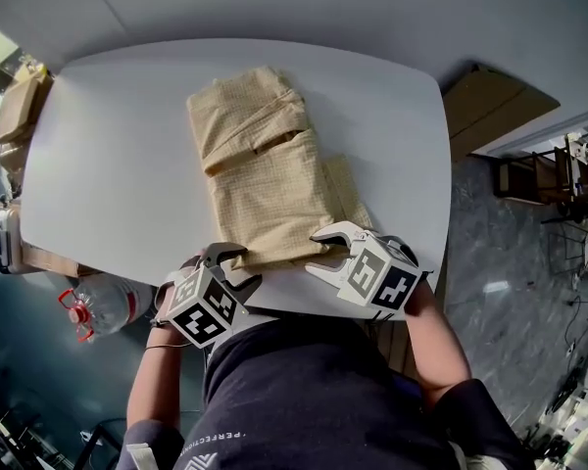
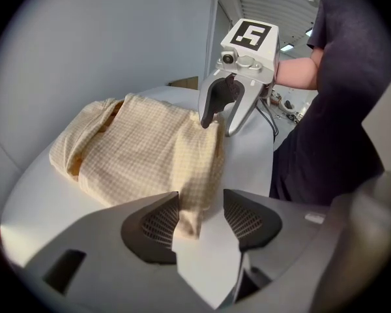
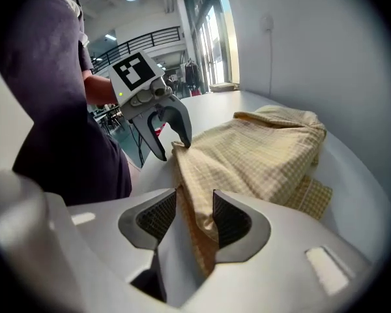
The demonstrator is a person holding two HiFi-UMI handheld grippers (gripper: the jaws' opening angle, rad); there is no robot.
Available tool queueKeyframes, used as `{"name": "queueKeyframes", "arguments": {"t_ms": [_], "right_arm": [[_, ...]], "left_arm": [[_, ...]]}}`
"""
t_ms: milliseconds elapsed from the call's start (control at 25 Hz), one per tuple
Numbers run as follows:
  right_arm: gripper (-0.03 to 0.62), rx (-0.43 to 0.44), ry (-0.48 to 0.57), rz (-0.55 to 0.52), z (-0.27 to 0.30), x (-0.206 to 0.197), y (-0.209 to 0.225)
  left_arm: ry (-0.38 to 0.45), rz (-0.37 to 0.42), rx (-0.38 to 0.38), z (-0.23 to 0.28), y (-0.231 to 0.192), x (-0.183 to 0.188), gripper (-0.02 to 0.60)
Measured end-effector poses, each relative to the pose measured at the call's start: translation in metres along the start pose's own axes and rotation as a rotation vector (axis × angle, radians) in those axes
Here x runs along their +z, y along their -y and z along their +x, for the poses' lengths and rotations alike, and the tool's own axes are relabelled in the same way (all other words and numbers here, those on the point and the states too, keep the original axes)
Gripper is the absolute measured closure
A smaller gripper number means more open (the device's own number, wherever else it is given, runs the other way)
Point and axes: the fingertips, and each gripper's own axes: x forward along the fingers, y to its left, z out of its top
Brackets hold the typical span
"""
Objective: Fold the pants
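The pale yellow checked pants (image 1: 265, 174) lie folded in a long bundle on the white table (image 1: 118, 164), running from the far middle to the near edge. My left gripper (image 1: 232, 270) is at the bundle's near left corner and my right gripper (image 1: 325, 255) at its near right corner. In the left gripper view the cloth corner (image 2: 192, 204) hangs between the open jaws of the left gripper (image 2: 202, 208), beside one pad and clear of the other. In the right gripper view a cloth edge (image 3: 197, 204) lies between the open jaws of the right gripper (image 3: 194, 206), unpinched.
A plastic bottle with a red cap (image 1: 103, 302) lies below the table's near left edge. A cardboard box (image 1: 495, 106) sits on the floor at the right, and wooden furniture (image 1: 20, 101) stands at the far left. The person's torso (image 1: 314, 390) presses against the near edge.
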Motion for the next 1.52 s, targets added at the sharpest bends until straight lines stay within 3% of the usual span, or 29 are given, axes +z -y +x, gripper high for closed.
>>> {"name": "queueKeyframes", "arguments": {"t_ms": [440, 800, 1080, 1360, 1520], "right_arm": [[0.365, 0.044, -0.117, -0.088, 0.014, -0.013, 0.000], [0.440, -0.037, -0.114, -0.201, 0.017, -0.015, 0.007], [0.485, -0.078, -0.122, -0.183, 0.019, -0.014, 0.014], [0.532, -0.083, -0.156, -0.145, 0.018, -0.011, 0.014], [0.554, -0.076, -0.161, -0.132, 0.015, -0.010, 0.010]], "left_arm": [[0.052, -0.034, 0.003, 0.006, -0.004, 0.000, 0.380], [0.035, 0.035, 0.040, 0.008, -0.001, -0.004, 0.367], [0.034, 0.021, 0.057, 0.010, -0.003, -0.005, 0.377], [-0.035, 0.062, 0.136, 0.007, -0.014, -0.004, 0.502], [-0.040, 0.050, 0.110, 0.002, -0.011, 0.000, 0.523]]}}
